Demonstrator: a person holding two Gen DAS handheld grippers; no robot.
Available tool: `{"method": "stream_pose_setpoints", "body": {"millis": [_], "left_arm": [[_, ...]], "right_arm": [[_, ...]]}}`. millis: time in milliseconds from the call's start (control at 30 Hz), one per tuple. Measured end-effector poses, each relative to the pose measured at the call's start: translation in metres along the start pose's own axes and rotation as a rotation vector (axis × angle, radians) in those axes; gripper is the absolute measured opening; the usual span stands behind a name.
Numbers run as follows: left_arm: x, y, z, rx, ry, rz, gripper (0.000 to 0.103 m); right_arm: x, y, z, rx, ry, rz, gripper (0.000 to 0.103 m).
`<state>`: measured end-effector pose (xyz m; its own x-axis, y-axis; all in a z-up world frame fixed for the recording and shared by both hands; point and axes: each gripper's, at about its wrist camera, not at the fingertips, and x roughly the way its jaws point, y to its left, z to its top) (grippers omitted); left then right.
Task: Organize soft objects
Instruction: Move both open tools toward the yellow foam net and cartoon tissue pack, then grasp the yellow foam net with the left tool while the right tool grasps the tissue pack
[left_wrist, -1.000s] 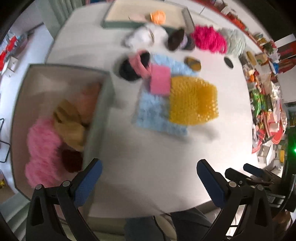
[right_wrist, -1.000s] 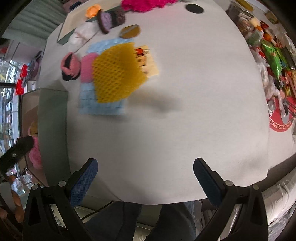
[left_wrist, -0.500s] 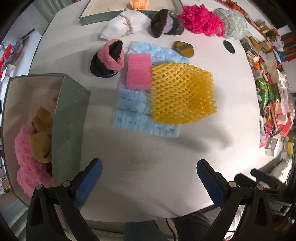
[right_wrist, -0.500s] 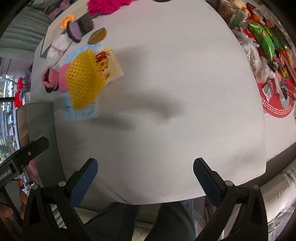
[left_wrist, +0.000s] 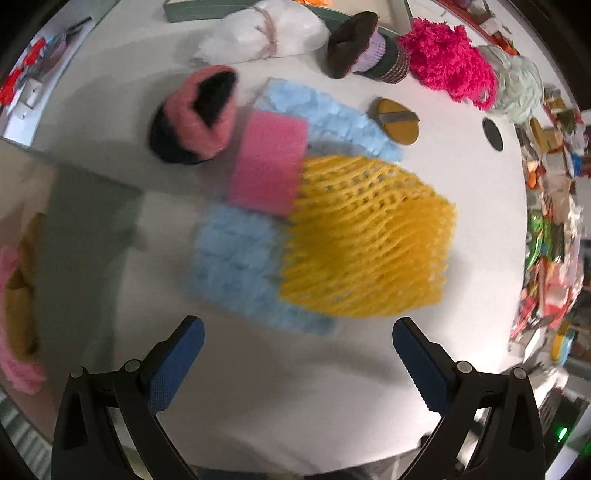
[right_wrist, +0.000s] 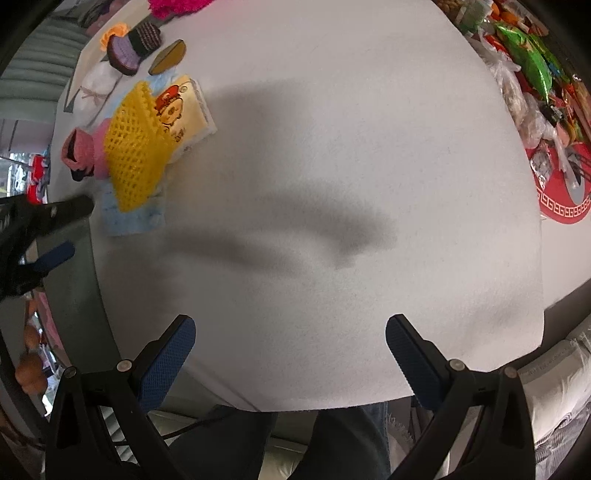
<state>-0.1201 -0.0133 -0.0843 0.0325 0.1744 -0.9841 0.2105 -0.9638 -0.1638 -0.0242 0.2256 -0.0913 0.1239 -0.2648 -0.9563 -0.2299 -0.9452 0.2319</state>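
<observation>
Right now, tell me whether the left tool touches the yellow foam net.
Apart. The left wrist view shows the left tool open, with white table between it and the yellow foam net.

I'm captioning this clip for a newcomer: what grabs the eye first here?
The bright yellow foam net sleeve at centre table, overlapping a fluffy blue cloth and a pink sponge block. Behind them, a magenta fuzzy yarn bundle glows at the far edge. The open left gripper hovers just short of the pile.

Bright even light, motion-blurred left view, soft dark shadows across the table (right_wrist: 332, 166), fisheye-warped edges.
</observation>
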Motion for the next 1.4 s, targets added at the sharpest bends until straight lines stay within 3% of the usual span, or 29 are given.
{"method": "stream_pose_setpoints", "body": {"millis": [133,400,467,567,633,700,867,933,1067,1133,1400], "left_arm": [[0.016,-0.006,0.018,-0.091,-0.008,-0.039,0.103],[0.015,0.019,0.038,-0.563,-0.038,-0.165,0.103],[0.017,0.018,0.049,-0.601,-0.036,-0.154,0.103],[0.026,0.009,0.066,-0.568,-0.010,-0.078,0.103],[0.038,0.004,0.065,-0.512,0.083,0.001,0.103],[0.044,0.005,0.053,-0.469,0.131,0.034,0.103],[0.042,0.024,-0.004,-0.313,0.146,0.068,0.103],[0.041,0.034,-0.021,-0.281,0.134,0.068,0.103],[0.033,0.052,-0.044,-0.322,0.064,0.050,0.103],[0.031,0.051,-0.049,-0.307,0.023,0.079,0.103],[0.041,0.037,-0.036,-0.302,-0.055,0.131,0.103]], "right_arm": [[0.001,-0.003,0.000,0.010,0.010,-0.011,0.103],[0.002,-0.004,-0.007,0.031,0.025,0.003,0.103],[0.002,-0.001,-0.007,0.020,0.023,0.007,0.103],[0.001,-0.005,-0.007,0.007,0.018,0.009,0.103],[0.000,-0.008,-0.006,0.007,0.016,0.008,0.103],[-0.003,-0.013,-0.006,0.019,0.012,0.016,0.103],[-0.004,-0.019,-0.008,0.018,0.013,0.025,0.103],[-0.003,-0.018,-0.008,0.007,0.021,0.031,0.103],[-0.001,-0.017,-0.006,-0.033,0.042,0.032,0.103],[-0.002,-0.014,-0.002,-0.074,0.058,0.024,0.103],[-0.009,0.021,0.014,-0.278,0.048,-0.035,0.103]]}}
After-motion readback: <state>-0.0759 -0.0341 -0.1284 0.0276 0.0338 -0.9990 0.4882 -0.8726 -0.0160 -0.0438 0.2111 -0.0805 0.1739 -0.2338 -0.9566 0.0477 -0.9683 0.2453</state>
